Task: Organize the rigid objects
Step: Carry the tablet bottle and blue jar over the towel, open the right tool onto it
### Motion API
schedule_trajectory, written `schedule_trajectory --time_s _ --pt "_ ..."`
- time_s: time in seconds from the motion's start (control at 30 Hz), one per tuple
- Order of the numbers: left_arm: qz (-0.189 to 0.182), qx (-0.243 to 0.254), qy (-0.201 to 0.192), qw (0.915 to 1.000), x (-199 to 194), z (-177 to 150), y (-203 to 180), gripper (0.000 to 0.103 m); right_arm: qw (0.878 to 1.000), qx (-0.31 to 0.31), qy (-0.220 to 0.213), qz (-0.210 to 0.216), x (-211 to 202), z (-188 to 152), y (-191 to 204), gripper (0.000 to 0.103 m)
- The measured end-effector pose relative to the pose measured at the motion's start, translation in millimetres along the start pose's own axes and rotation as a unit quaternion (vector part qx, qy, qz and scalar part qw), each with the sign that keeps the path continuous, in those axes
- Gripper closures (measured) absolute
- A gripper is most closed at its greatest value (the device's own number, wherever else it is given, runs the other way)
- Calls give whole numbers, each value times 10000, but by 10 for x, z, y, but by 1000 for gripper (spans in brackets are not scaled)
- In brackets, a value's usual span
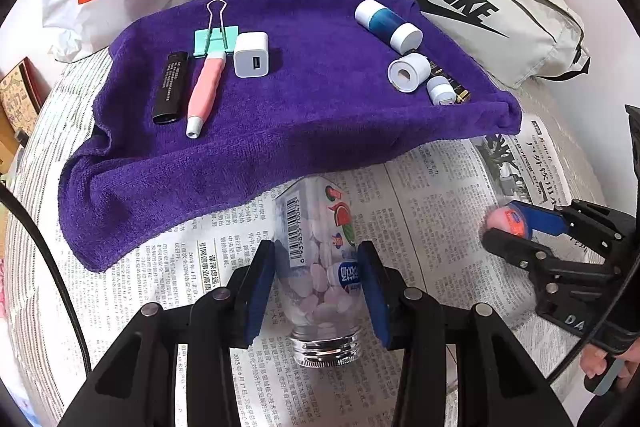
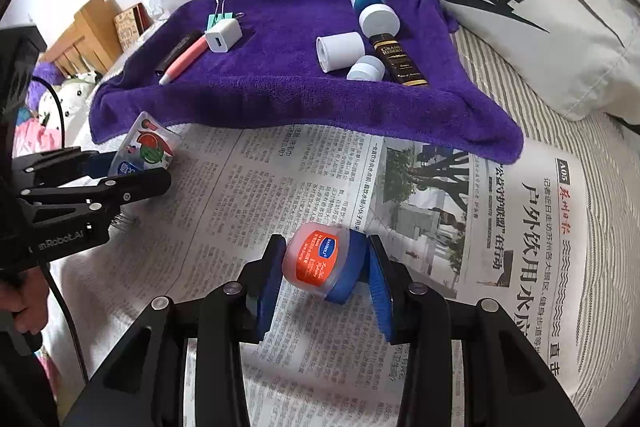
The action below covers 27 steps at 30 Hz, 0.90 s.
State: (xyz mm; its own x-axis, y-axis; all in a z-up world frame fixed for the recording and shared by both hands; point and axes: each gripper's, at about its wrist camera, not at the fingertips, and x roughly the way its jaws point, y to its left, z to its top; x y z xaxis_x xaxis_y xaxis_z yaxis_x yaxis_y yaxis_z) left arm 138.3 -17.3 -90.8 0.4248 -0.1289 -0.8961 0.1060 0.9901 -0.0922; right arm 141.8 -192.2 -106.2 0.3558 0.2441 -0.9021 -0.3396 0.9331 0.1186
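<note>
— Candy bottle (image 1: 320,267)? 
— Clamped between the left gripper (image 1: 318,291) pads, above the newspaper (image 1: 432,211), just short of the purple towel (image 1: 280,115); base hidden under the towel's edge.
— Balm jar (image 2: 320,259)? 
— Gripped tight by the right gripper (image 2: 322,267), tilted over the newspaper; blue lid half covered by a pad.
— On the towel? 
— Lighter (image 1: 171,87), pink pen (image 1: 204,91), binder clip (image 1: 214,35), charger (image 1: 251,55) left; white containers (image 1: 388,25) right, dark bottle (image 2: 398,61) partly hidden behind.

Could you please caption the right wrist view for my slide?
Right gripper holds a small jar above newspaper, facing sorted items on a purple towel.
</note>
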Motion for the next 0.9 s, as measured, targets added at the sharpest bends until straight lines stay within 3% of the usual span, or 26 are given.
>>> schedule_trajectory --time_s 0.57,0.9 --pt "73 -95 -294 9995 -282 212 118 64 9992 -67 -346 209 -304 328 -88 63" --pt "-111 -289 -320 9990 -293 243 235 65 9988 -41 -373 317 -295 416 -107 63"
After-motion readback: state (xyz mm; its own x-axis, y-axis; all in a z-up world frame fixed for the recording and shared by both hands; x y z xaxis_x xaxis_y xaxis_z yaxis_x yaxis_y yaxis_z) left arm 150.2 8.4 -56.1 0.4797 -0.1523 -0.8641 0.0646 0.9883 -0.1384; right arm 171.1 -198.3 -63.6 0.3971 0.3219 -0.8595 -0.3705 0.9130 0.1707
